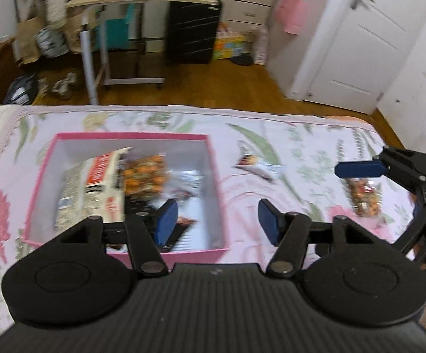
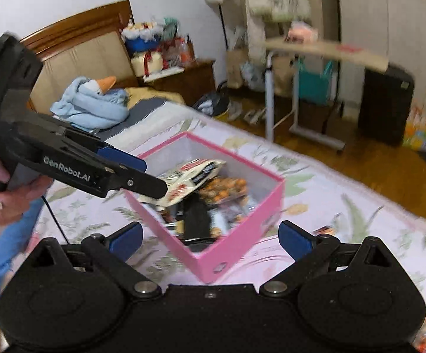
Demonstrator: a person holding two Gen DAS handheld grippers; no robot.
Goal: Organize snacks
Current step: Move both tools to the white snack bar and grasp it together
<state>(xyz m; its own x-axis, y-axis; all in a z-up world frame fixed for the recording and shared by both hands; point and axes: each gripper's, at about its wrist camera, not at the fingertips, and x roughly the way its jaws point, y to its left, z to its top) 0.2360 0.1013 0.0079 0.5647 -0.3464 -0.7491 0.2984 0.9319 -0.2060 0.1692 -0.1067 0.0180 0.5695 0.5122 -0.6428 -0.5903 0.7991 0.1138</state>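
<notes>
We hold both grippers above the bed [image 1: 316,135]; the left gripper [image 1: 217,217] has its jaws spread and empty, hanging over the near right corner of the pink box [image 1: 213,158]; the right gripper [image 2: 210,236] also has its jaws spread with nothing between them. The box already holds a white-and-red bag [image 1: 95,188], an orange snack packet [image 1: 145,179] and some darker packs. Outside it, a small dark wrapper [image 1: 252,164] lies just right of the box, and another orange packet [image 1: 363,197] lies further right, long axis running away from us, nearer the right gripper; we judge that one next.
</notes>
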